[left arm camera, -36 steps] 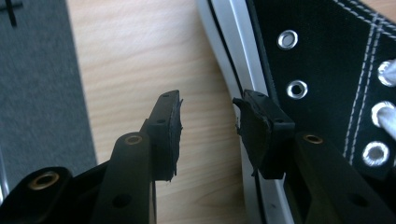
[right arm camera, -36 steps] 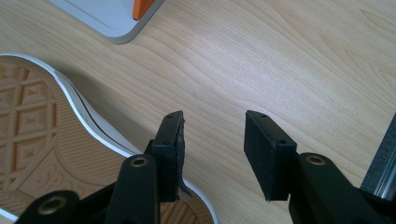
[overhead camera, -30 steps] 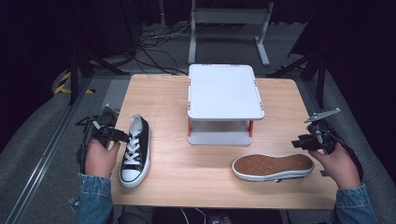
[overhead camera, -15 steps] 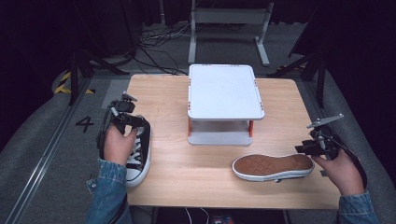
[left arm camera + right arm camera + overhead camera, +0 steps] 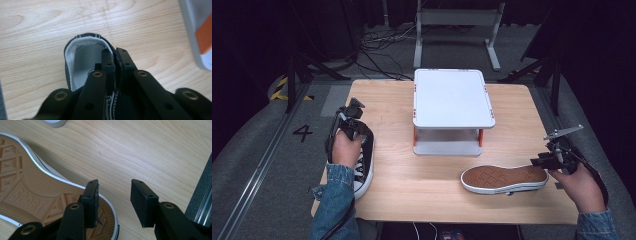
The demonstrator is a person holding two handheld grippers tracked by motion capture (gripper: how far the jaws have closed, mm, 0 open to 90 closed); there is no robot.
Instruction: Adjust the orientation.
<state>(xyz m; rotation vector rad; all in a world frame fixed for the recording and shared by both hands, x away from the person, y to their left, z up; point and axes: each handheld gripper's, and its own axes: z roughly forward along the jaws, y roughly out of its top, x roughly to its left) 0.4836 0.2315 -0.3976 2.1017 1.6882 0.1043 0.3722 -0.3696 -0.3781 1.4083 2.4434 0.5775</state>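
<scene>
We've swung our left gripper (image 5: 353,111) over the upright black canvas sneaker (image 5: 363,165), and its jaws have just been closing onto the heel collar.

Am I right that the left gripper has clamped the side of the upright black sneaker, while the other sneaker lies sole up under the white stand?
Not quite. The sole-up sneaker lies on the table in front of the white stand, not under it, as the high view shows. The left gripper does clamp the upright black sneaker.
</scene>
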